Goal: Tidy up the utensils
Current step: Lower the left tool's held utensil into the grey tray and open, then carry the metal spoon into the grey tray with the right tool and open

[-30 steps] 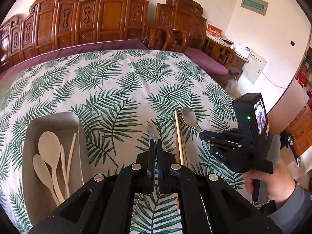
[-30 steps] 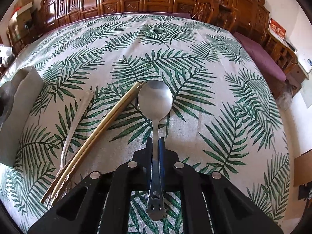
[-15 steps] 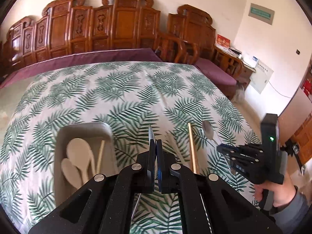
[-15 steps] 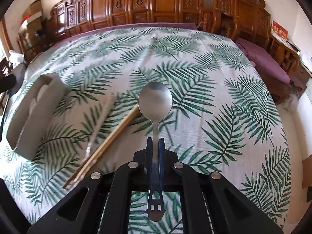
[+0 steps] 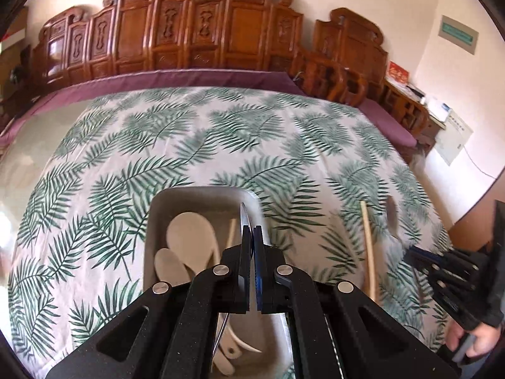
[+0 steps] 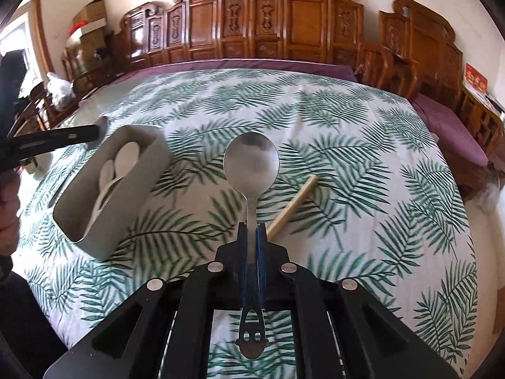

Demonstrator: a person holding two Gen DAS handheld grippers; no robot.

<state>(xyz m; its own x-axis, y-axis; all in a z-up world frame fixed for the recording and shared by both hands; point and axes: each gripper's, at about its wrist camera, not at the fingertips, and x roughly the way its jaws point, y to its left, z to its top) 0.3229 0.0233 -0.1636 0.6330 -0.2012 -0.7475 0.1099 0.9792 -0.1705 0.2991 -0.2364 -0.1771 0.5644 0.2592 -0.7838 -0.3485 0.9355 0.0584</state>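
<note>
Right wrist view showed the right hand-held gripper [image 6: 251,237] clamped on a metal spoon [image 6: 251,165] raised beside the grey tray [image 6: 126,189], apparently for sorting, while the left hand-held gripper [image 5: 251,237] pinched a thin metal utensil [image 5: 244,218] over the tray.

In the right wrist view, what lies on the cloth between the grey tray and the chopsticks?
Only bare leaf-print tablecloth between the grey tray and the chopsticks, seen in the right wrist view.
</note>
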